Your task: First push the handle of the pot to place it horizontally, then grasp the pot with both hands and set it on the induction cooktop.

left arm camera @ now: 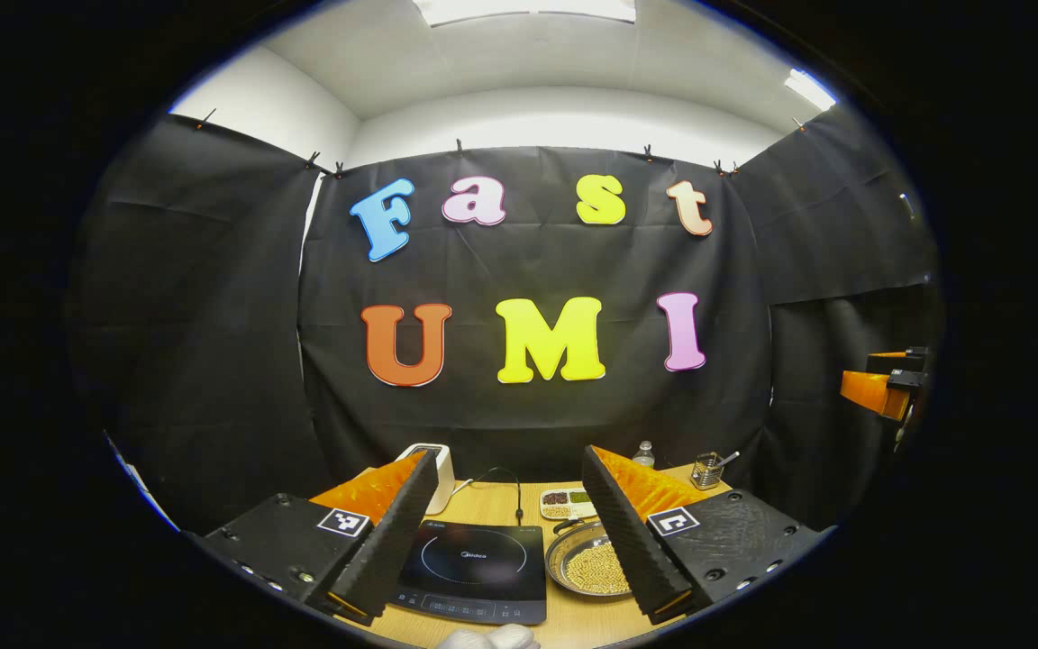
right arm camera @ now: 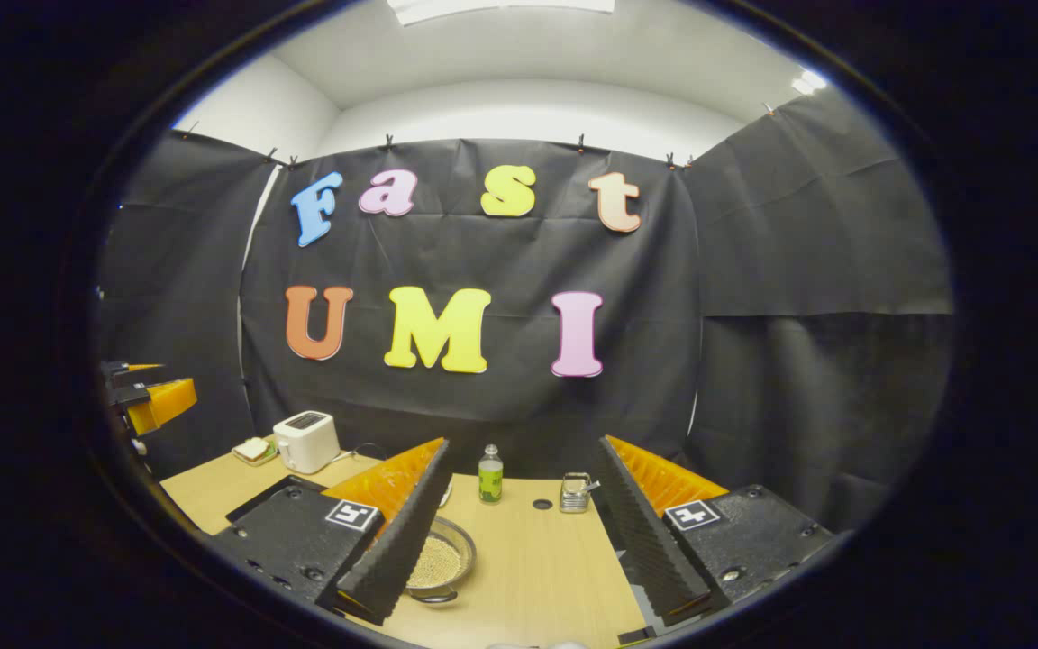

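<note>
Both the left gripper (left arm camera: 501,541) and the right gripper (right arm camera: 519,541) are held with fingers wide apart, empty. Just beyond, the pot (left arm camera: 593,561) is seen on the table (right arm camera: 537,559), beside the induction cooktop (left arm camera: 476,570). Filled with grains, it is judged heavy, rigid, slippery; its rim should be taken at opposite sides.

jaws wide — pot (right arm camera: 438,561) behind left finger

White toaster (right arm camera: 306,441), green bottle (right arm camera: 490,475) and wire holder (right arm camera: 575,493) stand on the table (right arm camera: 537,568)
</note>
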Tool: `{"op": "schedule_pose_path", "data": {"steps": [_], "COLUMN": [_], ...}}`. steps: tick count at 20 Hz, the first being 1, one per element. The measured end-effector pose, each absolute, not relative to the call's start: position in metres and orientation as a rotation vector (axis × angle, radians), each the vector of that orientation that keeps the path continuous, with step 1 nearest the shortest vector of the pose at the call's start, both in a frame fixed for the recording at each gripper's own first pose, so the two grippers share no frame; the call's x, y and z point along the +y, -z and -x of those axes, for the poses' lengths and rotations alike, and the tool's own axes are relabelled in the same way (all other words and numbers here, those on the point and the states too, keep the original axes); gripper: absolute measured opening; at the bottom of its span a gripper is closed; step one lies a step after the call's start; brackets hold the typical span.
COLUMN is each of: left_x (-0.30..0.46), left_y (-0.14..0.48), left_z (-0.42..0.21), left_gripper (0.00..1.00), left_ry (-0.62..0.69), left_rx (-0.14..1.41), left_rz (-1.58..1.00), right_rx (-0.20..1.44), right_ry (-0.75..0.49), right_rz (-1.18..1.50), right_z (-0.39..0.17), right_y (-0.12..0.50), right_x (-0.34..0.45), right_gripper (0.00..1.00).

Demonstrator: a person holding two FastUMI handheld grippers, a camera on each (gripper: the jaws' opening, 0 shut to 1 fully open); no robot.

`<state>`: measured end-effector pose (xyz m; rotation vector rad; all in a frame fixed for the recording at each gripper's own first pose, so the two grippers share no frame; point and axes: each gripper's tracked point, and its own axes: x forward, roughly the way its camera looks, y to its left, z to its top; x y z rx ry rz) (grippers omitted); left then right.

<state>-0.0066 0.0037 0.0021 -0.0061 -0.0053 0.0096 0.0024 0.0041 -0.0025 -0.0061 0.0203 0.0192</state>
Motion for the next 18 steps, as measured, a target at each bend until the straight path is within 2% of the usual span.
{"op": "schedule_pose_path", "data": {"steps": [1, 3, 5, 10, 11, 15, 17, 18], "left_x": [0.002, 0.001, 0.0, 0.0, 0.0, 0.002, 0.001, 0.003], "left_y": [-0.002, -0.006, -0.002, -0.004, -0.004, -0.003, -0.001, -0.001], "left_z": [0.007, 0.007, 0.008, 0.009, 0.009, 0.009, 0.012, 0.014], "left_gripper": [0.96, 0.96, 0.96, 0.96, 0.96, 0.96, 0.96, 0.96], "left_ry": [-0.004, 0.001, 0.0, -0.006, -0.009, -0.014, -0.015, -0.018], "left_rx": [-0.011, -0.023, -0.021, -0.024, -0.021, -0.02, -0.021, -0.023], "left_rz": [0.005, 0.007, 0.013, 0.007, 0.006, 0.015, 0.019, 0.017], "right_rx": [0.04, 0.048, 0.073, 0.098, 0.102, 0.163, 0.199, 0.215], "right_ry": [-0.017, 0.027, -0.036, -0.062, -0.071, -0.092, -0.103, -0.108], "right_rz": [0.004, -0.023, -0.059, -0.032, -0.017, 0.011, 0.019, 0.028], "right_z": [-0.003, -0.005, 0.0, 0.0, 0.0, -0.002, -0.003, -0.005], "right_y": [0.008, 0.003, 0.01, 0.016, 0.018, 0.04, 0.056, 0.066], "right_x": [0.003, -0.006, 0.006, 0.009, 0.012, 0.022, 0.025, 0.027], "right_gripper": [0.99, 0.51, 0.04, 0.0, 0.04, 0.01, 0.04, 0.01]}}
